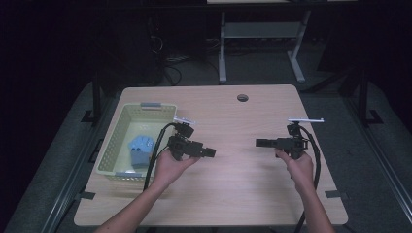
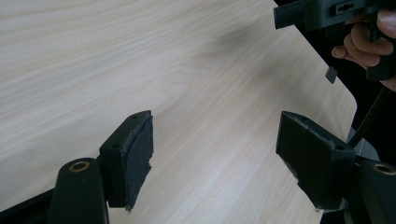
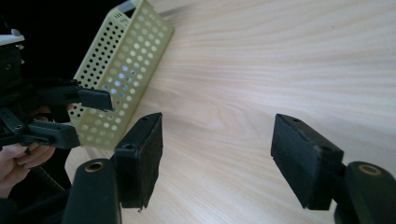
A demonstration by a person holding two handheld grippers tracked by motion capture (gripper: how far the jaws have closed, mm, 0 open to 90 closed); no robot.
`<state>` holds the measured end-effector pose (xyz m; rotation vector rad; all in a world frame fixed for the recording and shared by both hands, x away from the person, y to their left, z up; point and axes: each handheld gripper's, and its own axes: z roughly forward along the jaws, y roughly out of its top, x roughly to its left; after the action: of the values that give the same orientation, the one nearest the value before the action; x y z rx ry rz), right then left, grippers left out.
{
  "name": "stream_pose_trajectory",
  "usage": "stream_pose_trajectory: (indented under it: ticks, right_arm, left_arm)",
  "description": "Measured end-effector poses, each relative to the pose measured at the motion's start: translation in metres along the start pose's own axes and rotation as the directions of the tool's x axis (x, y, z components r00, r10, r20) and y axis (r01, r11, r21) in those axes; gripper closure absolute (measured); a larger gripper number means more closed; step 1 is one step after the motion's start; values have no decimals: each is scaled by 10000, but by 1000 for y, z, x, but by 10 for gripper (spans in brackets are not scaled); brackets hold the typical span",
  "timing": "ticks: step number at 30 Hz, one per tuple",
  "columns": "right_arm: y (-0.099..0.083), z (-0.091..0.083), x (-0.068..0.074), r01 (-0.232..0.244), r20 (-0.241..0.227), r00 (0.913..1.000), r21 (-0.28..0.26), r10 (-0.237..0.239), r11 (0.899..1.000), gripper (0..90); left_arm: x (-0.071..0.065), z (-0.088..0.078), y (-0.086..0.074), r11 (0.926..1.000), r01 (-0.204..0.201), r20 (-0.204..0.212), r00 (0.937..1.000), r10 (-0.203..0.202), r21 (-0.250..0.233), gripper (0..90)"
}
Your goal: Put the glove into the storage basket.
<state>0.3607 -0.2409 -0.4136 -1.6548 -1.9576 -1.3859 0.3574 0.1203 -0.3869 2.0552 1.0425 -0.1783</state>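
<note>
Blue cloth [image 1: 140,149] fills the basket [image 1: 112,141], seen from above.

Wooden table [image 1: 233,194] seen from above, dark floor around it. Pale green perforated basket [image 1: 112,145] set at table's left edge; blue folded item [image 1: 139,149] lying inside. Left gripper [image 1: 210,152] held just right of basket, jaws pointed toward table middle. Right gripper [image 1: 260,142] held near right edge, jaws pointed left, facing the other. Grippers kept well apart, bare wood between them. Round hole [image 1: 242,97] seen near far edge.
</note>
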Motion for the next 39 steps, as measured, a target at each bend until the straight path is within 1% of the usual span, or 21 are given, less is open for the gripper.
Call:
stream_pose_trajectory:
  ticks: [1,4,6,7,8,10,11,14,15,18,19,20,22,24,26,28,30,32,36,37,39]
  right_arm:
    - [-3,-1,-4,-73,-17,10000,-69,72,10000,337]
    - [-8,-3,-9,-122,17,9999,-23,122,9999,336]
    - [-9,-4,-11,-183,0,9998,-8,183,9998,332]
    - [-13,-6,-15,-210,-5,9998,-63,210,9998,329]
    - [-14,-7,-16,-260,-33,9997,-62,260,9996,330]
    - [-16,-8,-18,-290,-1,9996,-79,290,9995,330]
    - [-20,-11,-22,-364,60,9993,-63,365,9993,329]
    - [-24,-15,-28,-488,122,9987,-55,488,9988,329]
    - [-26,-16,-30,-450,104,9989,-97,452,9989,328]
    - [-31,-20,-35,-530,109,9985,-52,531,9986,327]
    - [-33,-21,-37,-574,155,9982,-79,575,9983,326]
    - [-33,-21,-37,-574,155,9982,-79,575,9983,326]
    - [-38,-25,-42,-684,188,9975,-129,686,9976,321]
    - [-40,-27,-44,-655,205,9976,-151,658,9977,320]
    - [-41,-27,-45,-649,249,9976,-117,651,9978,318]
    - [-43,-30,-45,-688,272,9972,-125,691,9976,316]
    - [-45,-32,-45,-680,231,9974,-127,683,9976,317]
    - [-48,-33,-44,-635,284,9976,-112,638,9979,317]
    - [-52,-34,-41,-519,253,9983,-14,519,9986,314]
    - [-53,-34,-40,-517,241,9984,41,515,9987,313]
    - [-55,-35,-39,-439,288,9986,107,436,9990,304]
  left_arm:
    - [-1,4,-2,10000,-48,-33,10000,49,5,266]
    - [-3,9,-6,10000,27,83,10000,-27,2,263]
    - [-3,10,-7,10000,28,82,10000,-28,0,254]
    - [-5,13,-9,9999,110,269,9996,-109,-56,251]
    - [-6,15,-10,10000,31,303,9995,-30,-37,251]
    - [-7,16,-11,10000,21,347,9994,-18,-95,235]
    - [-8,19,-13,9999,-18,501,9987,25,-141,232]
    - [-10,22,-16,9998,2,533,9986,9,-199,228]
    - [-11,24,-19,9998,69,661,9978,-55,-201,227]
    - [-12,25,-22,9998,1,661,9978,13,-202,225]
    - [-13,27,-24,9996,41,754,9971,-21,-262,225]
    - [-13,27,-24,9996,41,754,9971,-21,-262,225]
    - [-15,29,-28,9994,26,841,9965,2,-335,225]
    - [-16,30,-32,9991,8,871,9962,28,-417,225]
    - [-17,31,-34,9992,-15,867,9962,50,-400,225]
    - [-16,34,-40,9994,-30,845,9964,59,-352,225]
    - [-16,35,-42,9993,5,846,9964,28,-383,224]
    - [-16,37,-49,9991,103,857,9963,-67,-411,222]
    - [-16,38,-54,9994,-11,810,9967,38,-336,223]
    - [-16,38,-57,9993,44,949,9955,-10,-362,226]
    - [-16,36,-60,9992,-4,965,9953,41,-388,229]
